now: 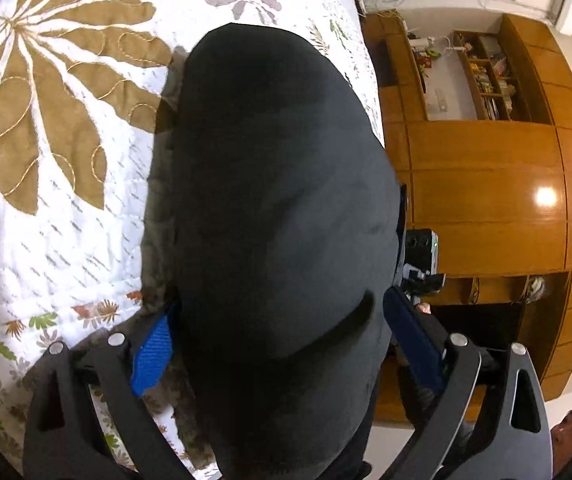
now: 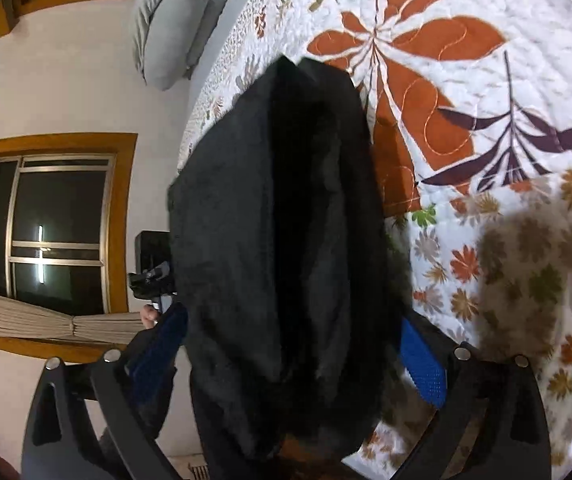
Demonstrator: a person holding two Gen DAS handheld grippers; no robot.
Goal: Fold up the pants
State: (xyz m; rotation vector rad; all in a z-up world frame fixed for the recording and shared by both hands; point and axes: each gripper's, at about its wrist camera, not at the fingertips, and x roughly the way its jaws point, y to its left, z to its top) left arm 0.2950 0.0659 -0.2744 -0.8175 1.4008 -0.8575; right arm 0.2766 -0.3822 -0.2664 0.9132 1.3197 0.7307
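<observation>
Dark pants (image 1: pixel 278 240) run from six toward twelve o'clock over the quilted bed (image 1: pixel 66 200), lying between both spread grippers' fingers: left gripper (image 1: pixel 278 344), right gripper (image 2: pixel 286 356), neither visibly clamping.

Both jaws are standing wide: left gripper (image 1: pixel 278 344) and right gripper (image 2: pixel 294 356) are each straddling dark cloth, angling downward.
</observation>
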